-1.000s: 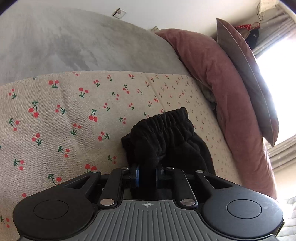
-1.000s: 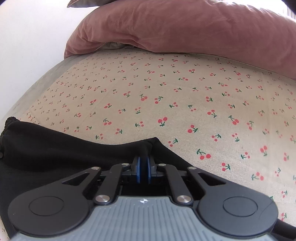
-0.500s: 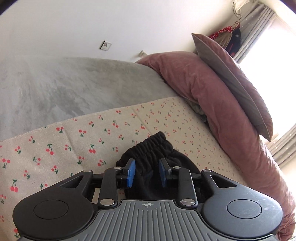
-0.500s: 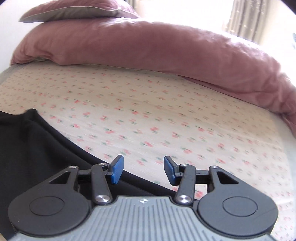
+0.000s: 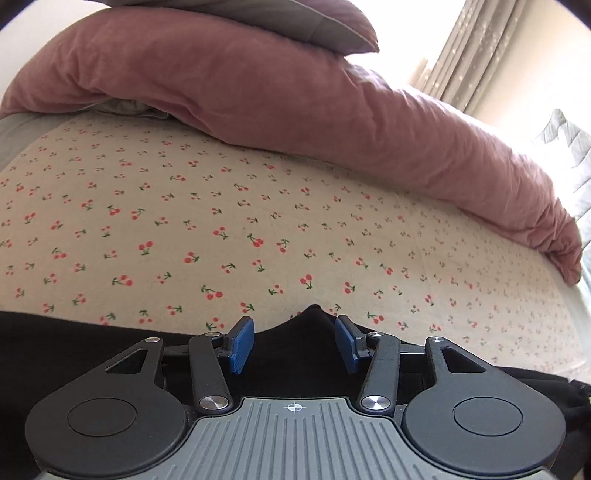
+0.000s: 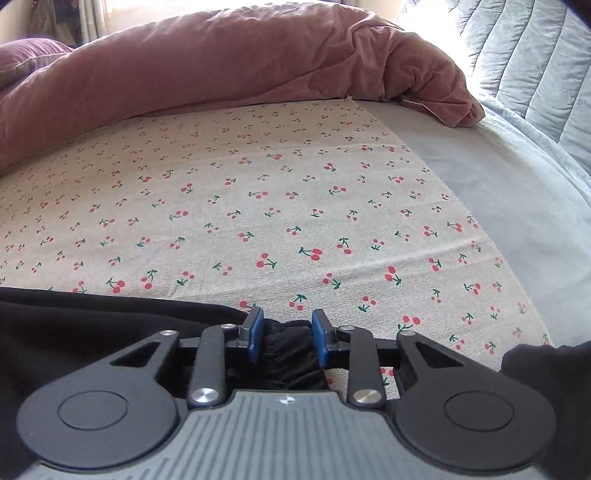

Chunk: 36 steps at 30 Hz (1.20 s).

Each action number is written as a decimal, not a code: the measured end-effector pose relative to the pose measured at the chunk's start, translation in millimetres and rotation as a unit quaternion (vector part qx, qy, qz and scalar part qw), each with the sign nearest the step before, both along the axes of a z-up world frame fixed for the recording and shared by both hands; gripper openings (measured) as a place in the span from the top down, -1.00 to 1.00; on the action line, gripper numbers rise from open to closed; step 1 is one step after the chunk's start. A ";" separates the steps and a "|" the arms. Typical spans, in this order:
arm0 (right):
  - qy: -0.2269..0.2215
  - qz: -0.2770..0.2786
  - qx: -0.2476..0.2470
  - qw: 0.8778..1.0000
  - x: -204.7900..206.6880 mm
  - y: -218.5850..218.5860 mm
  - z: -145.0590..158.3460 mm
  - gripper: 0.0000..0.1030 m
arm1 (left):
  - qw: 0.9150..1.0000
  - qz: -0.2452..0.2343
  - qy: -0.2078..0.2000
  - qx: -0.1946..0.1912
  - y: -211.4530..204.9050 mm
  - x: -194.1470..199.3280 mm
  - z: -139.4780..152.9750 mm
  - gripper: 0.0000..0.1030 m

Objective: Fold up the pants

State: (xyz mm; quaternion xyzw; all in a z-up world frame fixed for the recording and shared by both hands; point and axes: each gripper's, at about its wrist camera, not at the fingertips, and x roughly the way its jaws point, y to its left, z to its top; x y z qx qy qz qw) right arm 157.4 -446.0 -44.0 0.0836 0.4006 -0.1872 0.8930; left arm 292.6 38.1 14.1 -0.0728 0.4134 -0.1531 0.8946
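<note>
Black pants (image 5: 55, 343) lie along the near edge of a cherry-print sheet (image 5: 258, 221). In the left wrist view my left gripper (image 5: 295, 345) is open, its blue pads either side of a raised peak of black fabric (image 5: 312, 325). In the right wrist view the pants (image 6: 92, 325) stretch left, and my right gripper (image 6: 287, 339) is open with a gathered black bunch (image 6: 286, 354) between its pads. Neither gripper is closed on the cloth.
A pink duvet (image 5: 295, 92) is heaped along the far side of the bed, with a grey pillow (image 5: 295, 18) on top. A grey quilted blanket (image 6: 535, 74) and plain grey sheet (image 6: 498, 184) lie at the right. Curtains (image 5: 498, 48) hang at the back.
Both grippers were shut on the pants a second ago, then opened and let go. Both have since swung to new spots along the pants' edge and stay open.
</note>
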 end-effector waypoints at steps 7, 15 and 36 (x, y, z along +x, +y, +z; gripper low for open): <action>-0.058 -0.004 0.027 0.998 -23.9 -7.4 28.3 0.27 | 0.997 -0.016 -0.019 0.077 -33.4 8.1 -32.1 0.70; -0.027 0.003 0.031 0.999 -17.7 -6.0 11.8 0.49 | 0.997 0.010 -0.045 0.064 -34.4 4.4 -15.2 1.00; -0.091 -0.037 -0.061 0.993 -38.0 49.0 69.9 0.23 | 0.997 0.064 -0.050 0.013 12.1 -38.4 9.6 0.82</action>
